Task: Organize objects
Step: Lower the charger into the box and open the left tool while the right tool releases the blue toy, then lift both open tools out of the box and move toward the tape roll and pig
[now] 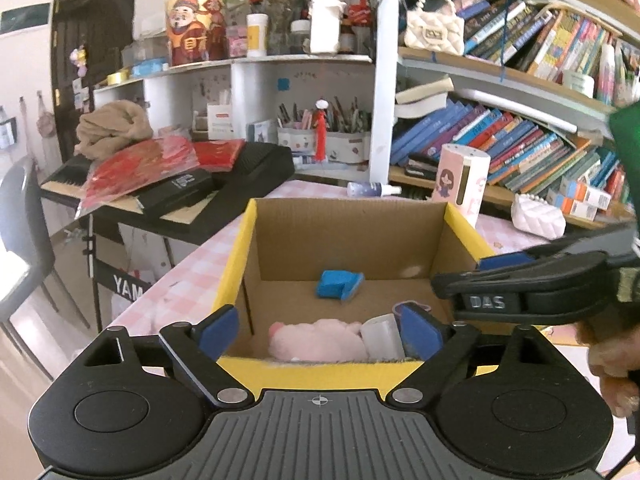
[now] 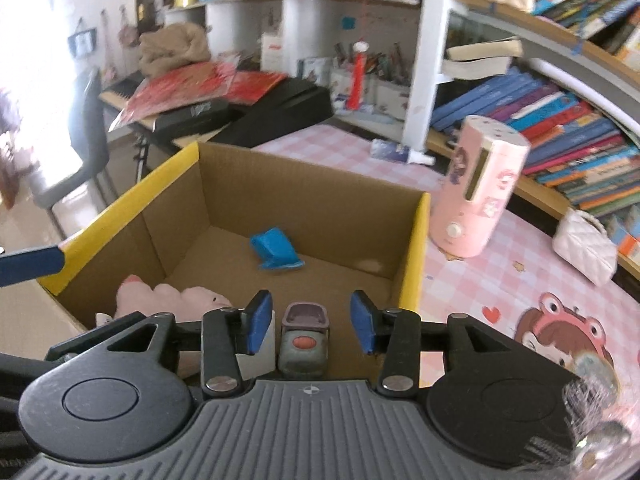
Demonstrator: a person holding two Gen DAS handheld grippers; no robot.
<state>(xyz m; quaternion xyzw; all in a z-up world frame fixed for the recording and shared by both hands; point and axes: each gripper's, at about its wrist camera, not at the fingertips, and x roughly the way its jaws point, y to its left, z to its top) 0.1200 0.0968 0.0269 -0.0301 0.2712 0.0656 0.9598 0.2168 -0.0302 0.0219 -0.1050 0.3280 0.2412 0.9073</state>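
Two grippers hang over one cardboard box (image 1: 352,240) with yellow edges, and the step looks like dropping things in, so the box is the landmark. From the left wrist view, the left gripper (image 1: 320,330) is at the near edge of the box, its blue pads wide apart with nothing between them. Inside the box, near the front wall, lie a pink plush toy (image 1: 316,338) and a white cup-like thing (image 1: 382,334) just beside it. A blue block (image 1: 338,284) sits by the back wall. The right gripper (image 1: 500,262) comes in from the right side over the box rim, but this view does not show how its pads stand. From the right wrist view, the right gripper (image 2: 311,322) is partly apart, and a small grey toy with an orange button (image 2: 303,346) sits in the box right below the gap, with the pads not touching it. It looks let go. Only this view shows that toy well; the left view barely shows it. Only this view shows the pink humidifier (image 2: 480,196) whole, standing on the table right of the box. Next, I think both grippers should lift clear and go for something else on the table.
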